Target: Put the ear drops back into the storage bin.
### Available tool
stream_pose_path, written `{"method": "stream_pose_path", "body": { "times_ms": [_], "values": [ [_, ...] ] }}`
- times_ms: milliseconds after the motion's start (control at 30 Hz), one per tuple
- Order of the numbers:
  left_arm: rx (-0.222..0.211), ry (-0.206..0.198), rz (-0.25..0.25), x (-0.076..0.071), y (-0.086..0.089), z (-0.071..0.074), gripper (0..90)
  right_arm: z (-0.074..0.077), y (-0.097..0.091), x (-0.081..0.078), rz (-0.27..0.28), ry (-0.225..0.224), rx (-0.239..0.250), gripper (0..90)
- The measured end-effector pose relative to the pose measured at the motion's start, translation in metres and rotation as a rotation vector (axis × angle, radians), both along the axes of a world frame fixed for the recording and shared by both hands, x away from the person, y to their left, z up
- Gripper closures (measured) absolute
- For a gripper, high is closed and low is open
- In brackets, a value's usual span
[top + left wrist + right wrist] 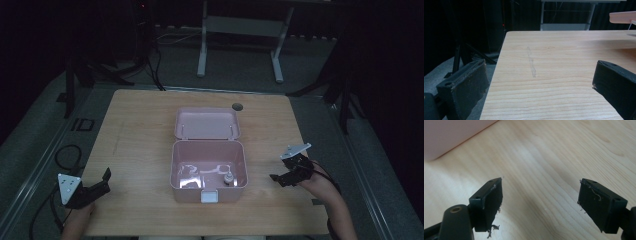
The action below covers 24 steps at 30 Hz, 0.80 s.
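So, from above, the pink plastic lidded box (pixel 209 172) sits open mid-table, a small object (pixel 228 179) inside, both grippers apart from it. Left gripper (pixel 536 82): jaws wide, empty. Right gripper (pixel 540 205): wide, empty, near the box; closing looks left.

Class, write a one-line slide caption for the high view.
Open pink box at the centre of a wooden table, with the left gripper and right gripper open at either side.

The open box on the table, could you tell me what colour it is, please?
The box is pale pink; the high view shows it best.
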<state>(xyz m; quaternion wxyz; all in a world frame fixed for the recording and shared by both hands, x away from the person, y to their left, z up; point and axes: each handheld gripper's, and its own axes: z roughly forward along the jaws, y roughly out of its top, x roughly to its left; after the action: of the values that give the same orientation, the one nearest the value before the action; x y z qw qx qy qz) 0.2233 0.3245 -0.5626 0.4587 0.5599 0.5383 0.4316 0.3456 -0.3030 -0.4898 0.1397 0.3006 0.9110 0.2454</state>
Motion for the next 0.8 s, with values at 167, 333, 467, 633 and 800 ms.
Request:
{"method": "stream_pose_path", "body": {
  "times_ms": [167, 333, 467, 633, 800],
  "values": [
    [0.001, 0.000, -0.001, 0.000, 0.000, 0.000, 0.4, -0.013, -0.007, -0.007, -0.078, -0.061, 0.046, 17.7],
    [-0.001, 0.000, -0.001, 0.000, 0.000, 0.000, 0.4, -0.023, -0.014, -0.013, -0.143, -0.115, 0.094, 16.0],
    [-0.001, 0.000, -0.001, 0.000, 0.000, 0.000, 0.3, -0.031, -0.019, -0.017, -0.210, -0.171, 0.132, 14.3],
    [0.000, 0.000, -0.001, 0.000, 0.000, 0.000, 0.4, -0.039, -0.025, -0.020, -0.278, -0.203, 0.175, 14.4],
    [0.002, 0.001, -0.001, 0.000, 0.000, 0.000, 0.4, -0.045, -0.026, -0.023, -0.333, -0.244, 0.186, 14.3]
  ]
}}
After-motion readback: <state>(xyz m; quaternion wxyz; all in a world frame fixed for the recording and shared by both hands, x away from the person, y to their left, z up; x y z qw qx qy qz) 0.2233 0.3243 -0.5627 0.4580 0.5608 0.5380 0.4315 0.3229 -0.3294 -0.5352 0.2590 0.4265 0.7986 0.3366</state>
